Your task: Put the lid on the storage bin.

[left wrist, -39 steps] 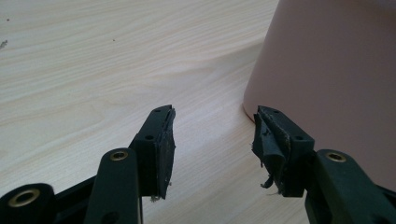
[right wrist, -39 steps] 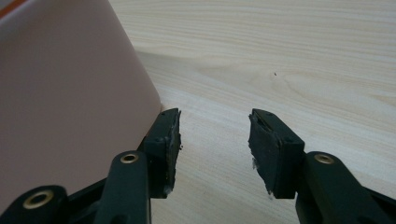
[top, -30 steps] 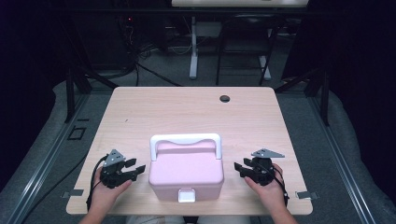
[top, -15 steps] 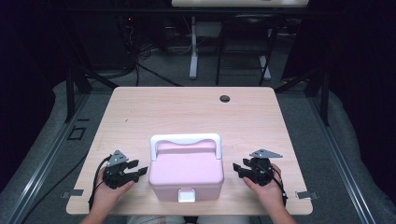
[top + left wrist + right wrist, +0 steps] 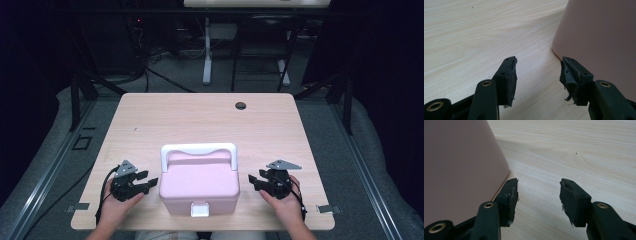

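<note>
Two pairs of black fingers stand released, with nothing but bare wood between them. In the left gripper view, the left gripper (image 5: 537,72) has its fingers (image 5: 507,77) parted, and the right-hand one sits just beside the lower edge of the pale pink plastic box (image 5: 599,37), which occupies the upper right of that frame; I cannot tell if it touches. In the right gripper view, the right gripper (image 5: 539,193) is also released; its fingers have just been opening a little, with nothing between them. Its left-hand finger (image 5: 510,200) is close to the base of the box, which takes the upper left of that frame.

In the high view, the left gripper (image 5: 131,182) lies at the lower left of the frame and the right gripper (image 5: 272,181) at the lower right, each in one hand, with the box between them. The box (image 5: 199,187) has a white handle (image 5: 198,150) lying over its lid and a white latch (image 5: 200,210) on its near side. It rests on the light wooden counter (image 5: 200,120), near the lower edge. A small dark round hole (image 5: 241,105) is in the counter, towards the upper middle of the frame.
</note>
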Motion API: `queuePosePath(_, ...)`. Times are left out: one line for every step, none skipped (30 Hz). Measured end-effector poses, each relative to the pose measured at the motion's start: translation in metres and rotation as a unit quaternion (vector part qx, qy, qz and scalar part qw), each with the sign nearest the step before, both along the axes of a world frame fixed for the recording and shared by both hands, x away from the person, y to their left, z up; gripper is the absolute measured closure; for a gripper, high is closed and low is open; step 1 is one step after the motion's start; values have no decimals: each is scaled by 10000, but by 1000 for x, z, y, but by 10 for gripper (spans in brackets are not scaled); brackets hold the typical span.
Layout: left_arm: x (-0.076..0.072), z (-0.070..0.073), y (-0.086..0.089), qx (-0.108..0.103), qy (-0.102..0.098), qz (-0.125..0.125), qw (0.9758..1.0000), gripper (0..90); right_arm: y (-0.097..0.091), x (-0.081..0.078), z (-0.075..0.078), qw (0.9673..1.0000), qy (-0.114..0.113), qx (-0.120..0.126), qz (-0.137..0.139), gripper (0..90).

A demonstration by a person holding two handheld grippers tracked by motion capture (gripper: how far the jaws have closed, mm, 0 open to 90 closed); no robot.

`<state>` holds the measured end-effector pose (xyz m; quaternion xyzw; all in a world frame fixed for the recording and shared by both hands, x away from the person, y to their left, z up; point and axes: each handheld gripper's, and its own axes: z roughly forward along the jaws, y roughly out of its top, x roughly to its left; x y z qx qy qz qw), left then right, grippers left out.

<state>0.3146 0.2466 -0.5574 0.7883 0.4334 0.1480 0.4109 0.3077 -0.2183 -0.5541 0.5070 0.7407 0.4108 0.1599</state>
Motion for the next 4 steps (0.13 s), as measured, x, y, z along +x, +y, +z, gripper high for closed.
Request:
queuePosePath(1, 0, 0, -6, -12, 57, 10000, 466, -1, 0, 0, 10000, 6, 4, -16, 479)
queuePosePath(2, 0, 1, -26, 14, 48, 10000, 466, -3, 0, 0, 10000, -3, 10, -43, 479)
queuePosePath(2, -1, 2, -40, 19, 102, 9999, 466, -4, 1, 0, 10000, -14, 16, -71, 479)
queuePosePath(3, -1, 2, -95, -1, 133, 9999, 466, -5, 1, 0, 9999, -48, 44, -117, 479)
